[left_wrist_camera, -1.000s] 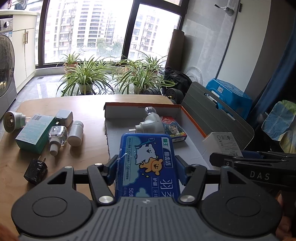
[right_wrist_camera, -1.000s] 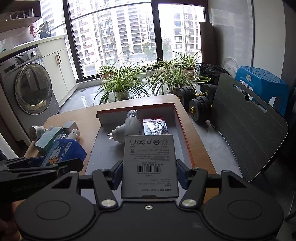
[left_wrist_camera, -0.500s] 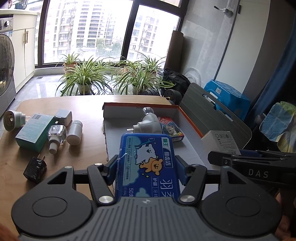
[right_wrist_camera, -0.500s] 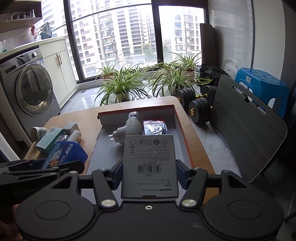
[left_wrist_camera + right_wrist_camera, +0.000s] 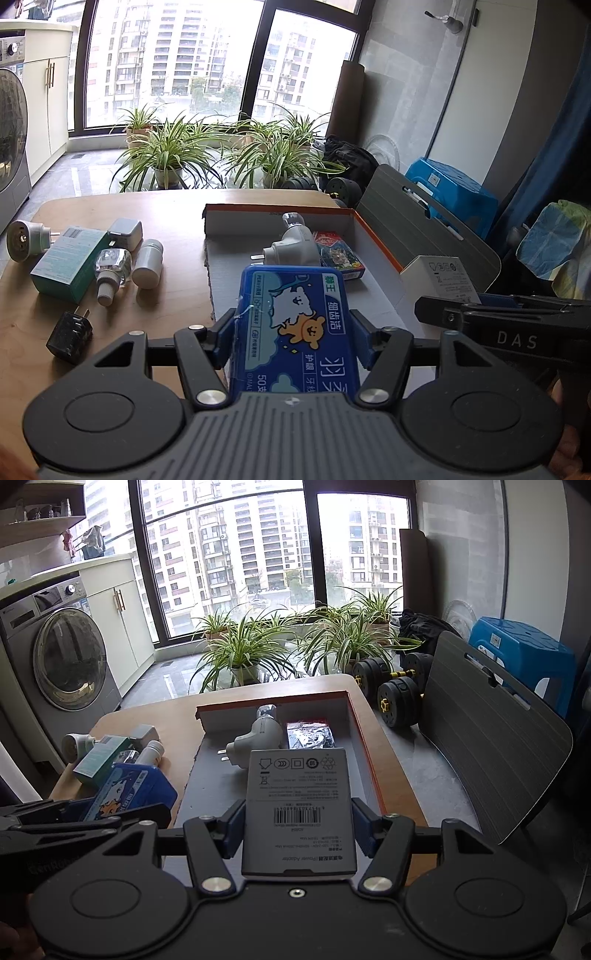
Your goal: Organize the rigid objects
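Left gripper (image 5: 293, 332) clamped on blue rectangular floss box (image 5: 295, 328); right gripper (image 5: 298, 825) clamped on white cardboard adapter box (image 5: 298, 812). Both boxes' long axes run fwd along the fingers, pointing into the shallow orange-edged cardboard tray (image 5: 356, 716) directly ahead and below. Right gripper sits over tray; left at its near-left edge.

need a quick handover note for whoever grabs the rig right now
Left gripper: shut on the blue floss box, over the tray's near edge.
Right gripper: shut on the grey adapter box, also over the tray.
Done: white plug-in device and small red pack lie in the tray.
Left: set both boxes in, then the teal box, bottles and plugs on the table.
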